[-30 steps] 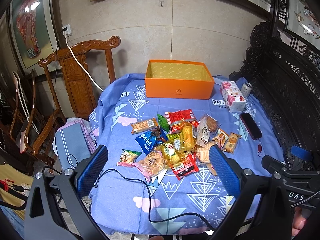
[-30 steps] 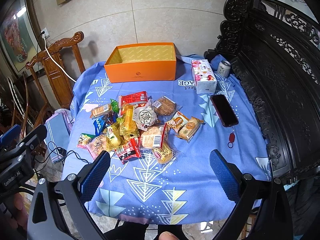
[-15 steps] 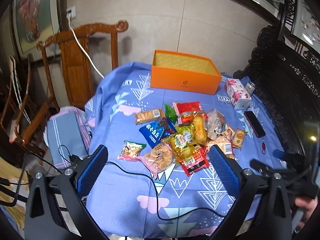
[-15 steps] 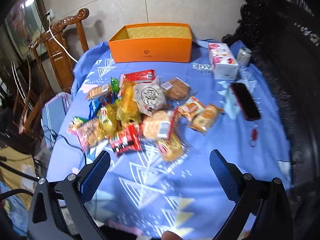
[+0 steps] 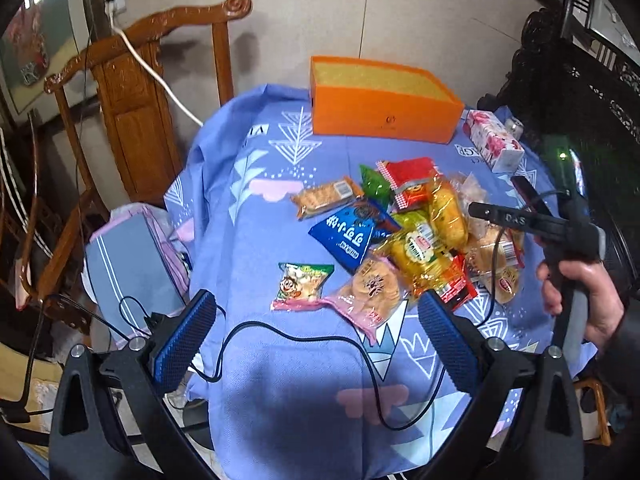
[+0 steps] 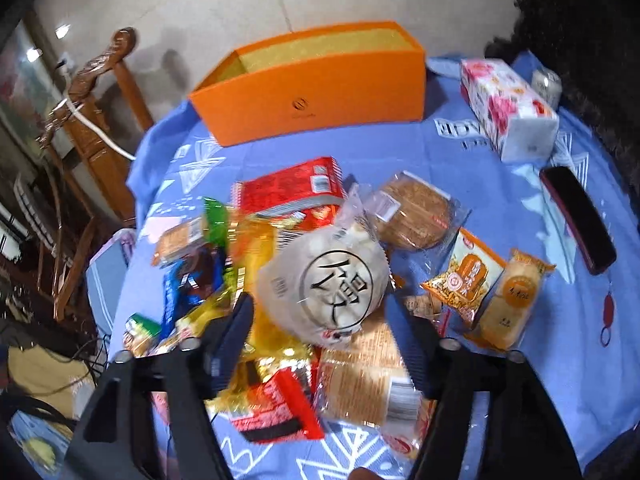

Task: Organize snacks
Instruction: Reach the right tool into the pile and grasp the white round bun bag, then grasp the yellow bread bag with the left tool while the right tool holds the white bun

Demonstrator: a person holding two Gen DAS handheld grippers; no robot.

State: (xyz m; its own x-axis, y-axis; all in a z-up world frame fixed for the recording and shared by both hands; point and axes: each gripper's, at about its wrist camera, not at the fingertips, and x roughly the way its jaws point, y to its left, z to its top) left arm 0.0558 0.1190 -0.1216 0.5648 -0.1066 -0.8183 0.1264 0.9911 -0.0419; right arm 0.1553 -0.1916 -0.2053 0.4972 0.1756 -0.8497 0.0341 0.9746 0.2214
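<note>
Blurred snack pile (image 6: pixel 304 280) lies at 6 o'clock of the orange box (image 6: pixel 316 92). Your right gripper (image 6: pixel 320 320), just closing, straddles the white round bun packet (image 6: pixel 324 280); contact unclear. Your left gripper (image 5: pixel 316 332) gapes, empty.

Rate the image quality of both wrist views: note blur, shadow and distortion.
Left wrist view: sharp, fisheye-bent at the edges, a broad dark shadow on the blue tablecloth near the camera. Right wrist view: motion-smeared, worst on the snack pile by the jaws; the orange box stays readable, the right edge falls to near black.
</note>
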